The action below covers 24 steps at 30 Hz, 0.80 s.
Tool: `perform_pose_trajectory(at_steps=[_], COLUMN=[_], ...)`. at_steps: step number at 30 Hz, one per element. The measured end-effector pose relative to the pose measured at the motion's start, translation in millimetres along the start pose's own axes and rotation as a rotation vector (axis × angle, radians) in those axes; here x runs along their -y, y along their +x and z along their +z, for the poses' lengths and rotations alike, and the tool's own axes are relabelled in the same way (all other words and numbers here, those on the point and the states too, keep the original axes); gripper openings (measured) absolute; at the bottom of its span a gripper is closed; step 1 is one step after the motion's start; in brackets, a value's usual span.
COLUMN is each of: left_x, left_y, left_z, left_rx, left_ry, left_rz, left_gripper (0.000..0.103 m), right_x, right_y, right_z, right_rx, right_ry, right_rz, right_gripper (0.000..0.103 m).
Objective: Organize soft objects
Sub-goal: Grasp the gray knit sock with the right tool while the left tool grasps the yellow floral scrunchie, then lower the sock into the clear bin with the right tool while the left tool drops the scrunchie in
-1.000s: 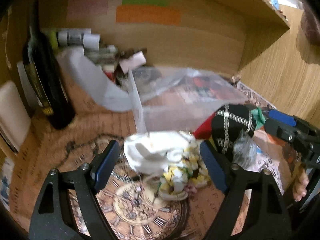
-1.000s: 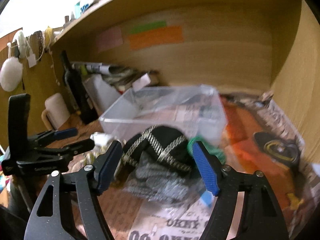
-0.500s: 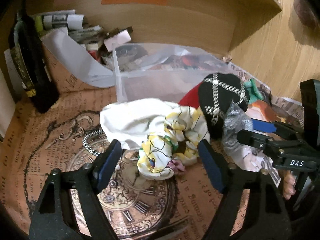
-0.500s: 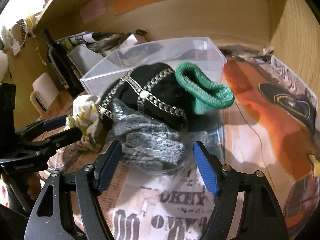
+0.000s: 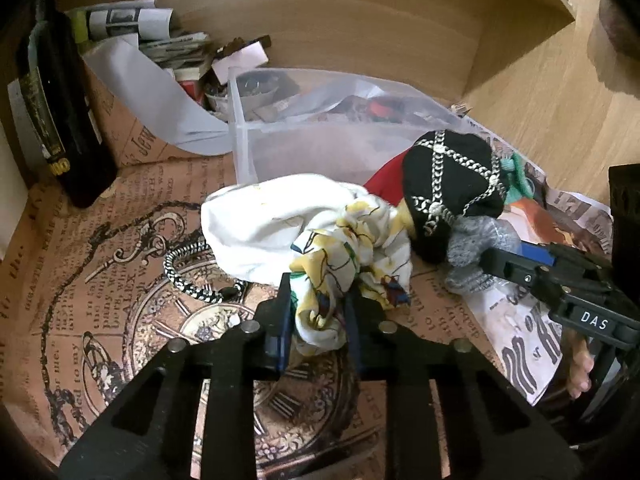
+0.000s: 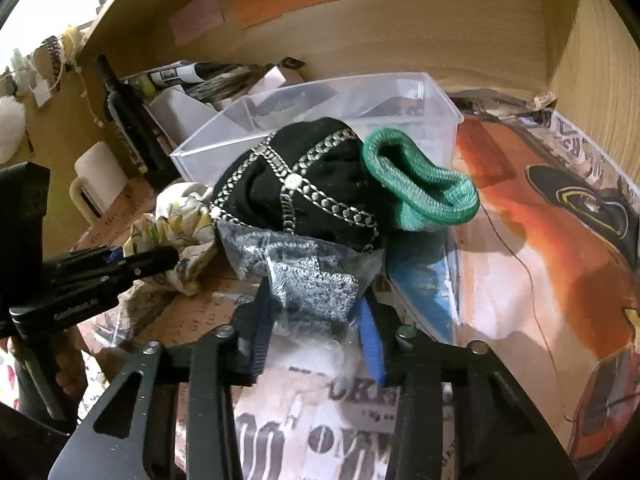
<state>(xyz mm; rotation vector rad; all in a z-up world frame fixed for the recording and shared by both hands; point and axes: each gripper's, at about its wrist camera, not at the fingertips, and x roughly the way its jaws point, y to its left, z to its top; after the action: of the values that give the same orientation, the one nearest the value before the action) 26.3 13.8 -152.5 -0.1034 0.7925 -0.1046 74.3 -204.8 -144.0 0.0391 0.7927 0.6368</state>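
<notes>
left gripper (image 5: pixel 318 320) fingers clamp floral cloth (image 5: pixel 340 256); right gripper (image 6: pixel 316 320) fingers pinch bagged grey knit (image 6: pixel 312 280). clear bin (image 6: pixel 440 100) at 12 o'clock. risk: chain-trimmed black hat (image 6: pixel 304 184) snags on the knit's bag and drags off the desk.

In the left wrist view, the dark bottle (image 5: pixel 60 120) at the left edge loses its neck to the frame's dark rim. A red fabric (image 5: pixel 386 184) shows only as a sliver behind the black chain-trimmed piece (image 5: pixel 452 184). The clear bin (image 5: pixel 320 148) blurs its contents. In the right wrist view, items at upper left are too small to identify.
</notes>
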Motion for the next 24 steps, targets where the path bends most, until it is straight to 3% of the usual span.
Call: perform_pose_trajectory(at_steps=[13, 24], left_x=[10, 14], left_y=[-48, -72], left_z=[15, 61], left_rx=[0.144, 0.302], left_ry=[0.03, 0.046], left_rz=[0.0, 0.009], left_gripper=[0.018, 0.018], right_x=[-12, -16], right_y=[-47, -76], right_z=[15, 60], right_rx=[0.131, 0.319], right_ry=[-0.044, -0.068], right_rz=[0.032, -0.015], right_gripper=[0.031, 0.031])
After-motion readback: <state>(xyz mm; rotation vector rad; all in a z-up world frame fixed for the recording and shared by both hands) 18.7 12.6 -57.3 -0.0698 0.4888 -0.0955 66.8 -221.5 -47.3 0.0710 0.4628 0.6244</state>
